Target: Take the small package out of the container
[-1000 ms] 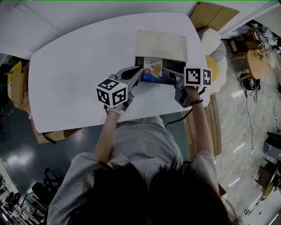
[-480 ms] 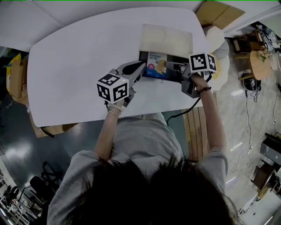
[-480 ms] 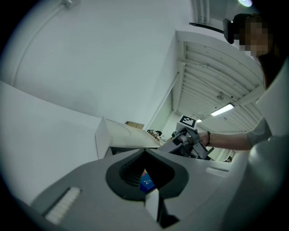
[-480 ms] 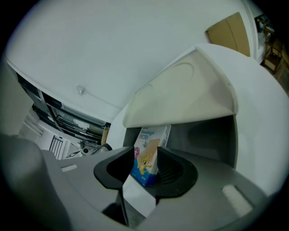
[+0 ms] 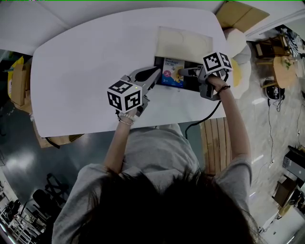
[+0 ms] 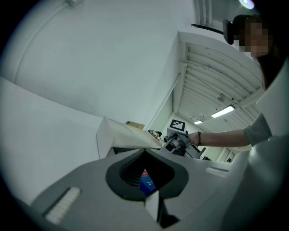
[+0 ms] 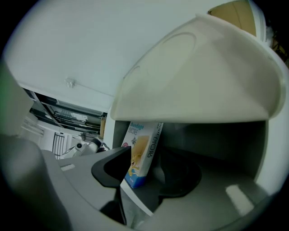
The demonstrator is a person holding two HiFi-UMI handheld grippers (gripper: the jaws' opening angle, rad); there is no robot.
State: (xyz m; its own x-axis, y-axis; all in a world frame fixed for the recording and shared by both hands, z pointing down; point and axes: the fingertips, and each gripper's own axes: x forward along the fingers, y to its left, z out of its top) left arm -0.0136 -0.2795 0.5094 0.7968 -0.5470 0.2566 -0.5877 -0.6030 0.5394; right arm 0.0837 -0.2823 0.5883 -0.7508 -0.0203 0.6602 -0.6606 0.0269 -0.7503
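Note:
A dark container (image 5: 190, 83) with its cream lid (image 5: 183, 42) swung back stands on the white table (image 5: 86, 62). The small package (image 5: 172, 72), blue and white with a cartoon print, stands inside it. My right gripper (image 5: 187, 73) reaches in from the right. Its jaws are opening, and in the right gripper view the package (image 7: 142, 153) stands upright between them, with the right-hand jaw clear of it. My left gripper (image 5: 156, 75) sits open at the container's left edge. In the left gripper view a sliver of the package (image 6: 146, 180) shows through the left gripper (image 6: 146, 173).
The container sits near the table's right end, and the table's near edge (image 5: 143, 121) lies just below both grippers. A black cable (image 5: 205, 116) hangs off that edge. A cardboard box (image 5: 238, 14) and cream cushions (image 5: 236, 40) lie beyond the right end.
The right gripper has shifted farther along the container's right side and its jaws have spread around the package. The left gripper has stayed at the left edge.

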